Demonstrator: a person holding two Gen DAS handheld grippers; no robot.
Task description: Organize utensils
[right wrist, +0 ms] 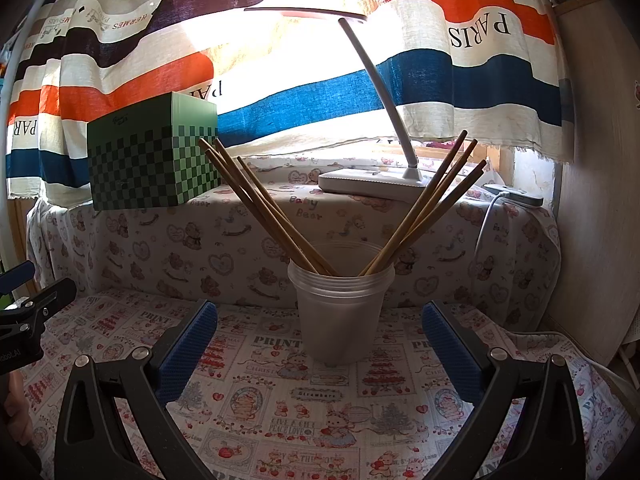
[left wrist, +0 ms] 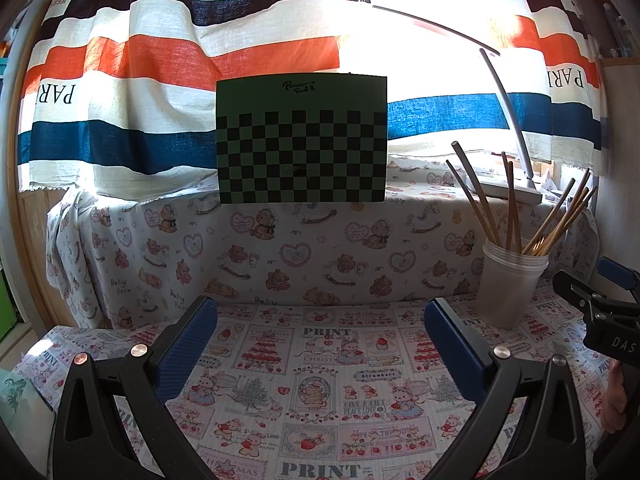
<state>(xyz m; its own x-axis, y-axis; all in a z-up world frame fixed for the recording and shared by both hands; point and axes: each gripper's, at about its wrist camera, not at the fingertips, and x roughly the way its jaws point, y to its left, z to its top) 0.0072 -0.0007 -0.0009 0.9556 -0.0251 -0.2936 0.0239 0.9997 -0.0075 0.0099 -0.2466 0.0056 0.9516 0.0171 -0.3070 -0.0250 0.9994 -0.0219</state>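
Striped curtain [left wrist: 160,80]: "HERMES" and "PARIS", mirrored in the left wrist view; "PARIS" also mirrored in the right wrist view.
Green checkered box [left wrist: 302,140]: script logo, not legible.
Bear-print cover [right wrist: 240,240]: "Baby Bear".
Tablecloth [left wrist: 320,380]: "PRINT", "CHRISTMAS", "Strawberry", "GIVE A GIFT PEACE LOVE".
Right gripper [left wrist: 612,316] body: "DAS".

A green checkered box [right wrist: 152,156] sits left of centre on a cloth-covered ledge [right wrist: 280,220]; a white desk lamp [right wrist: 372,178] stands right, before the striped curtain [right wrist: 480,80].
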